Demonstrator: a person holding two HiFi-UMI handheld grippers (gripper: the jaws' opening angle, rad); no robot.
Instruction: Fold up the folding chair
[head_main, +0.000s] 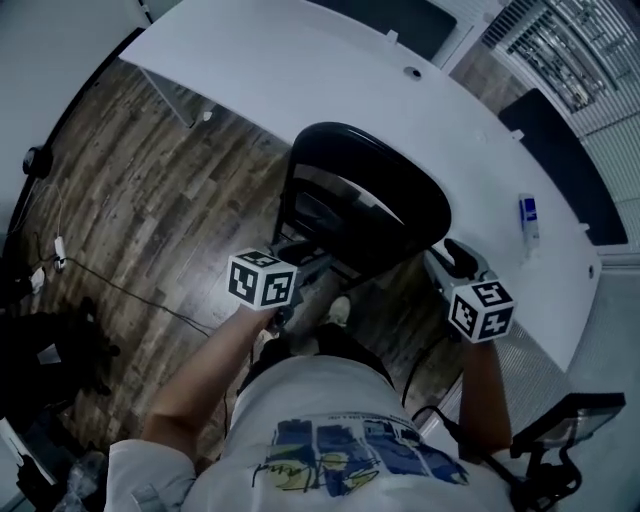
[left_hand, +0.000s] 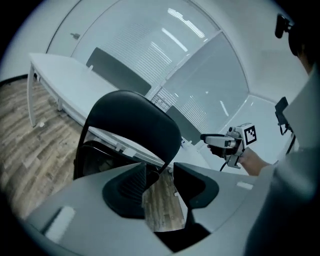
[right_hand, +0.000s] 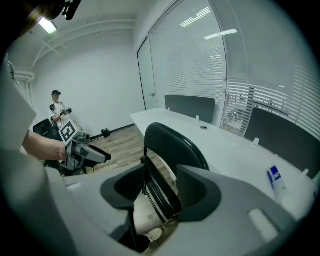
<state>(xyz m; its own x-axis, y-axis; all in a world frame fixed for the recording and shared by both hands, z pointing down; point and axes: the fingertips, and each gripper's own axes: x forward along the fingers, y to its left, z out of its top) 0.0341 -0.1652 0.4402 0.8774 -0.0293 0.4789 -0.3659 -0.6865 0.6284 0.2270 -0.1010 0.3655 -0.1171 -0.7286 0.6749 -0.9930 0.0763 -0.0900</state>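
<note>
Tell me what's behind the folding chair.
A long white table stands behind the folding chair, with dark panels beyond it. The chair covers part of the table's near edge.

Bare left forearm (head_main: 200, 385) reaching forward, grey two-jaw left gripper (left_hand: 160, 175) with marker cube angled downward, jaws apart, gripping nothing, bare right forearm (head_main: 487, 385) extended, matching right gripper (right_hand: 161, 186) angled downward, jaws wide, empty

No legible text, label or number anywhere

Curved white desk (head_main: 300, 80), wood-plank floor (head_main: 150, 200), window blinds (right_hand: 280, 95)
</note>
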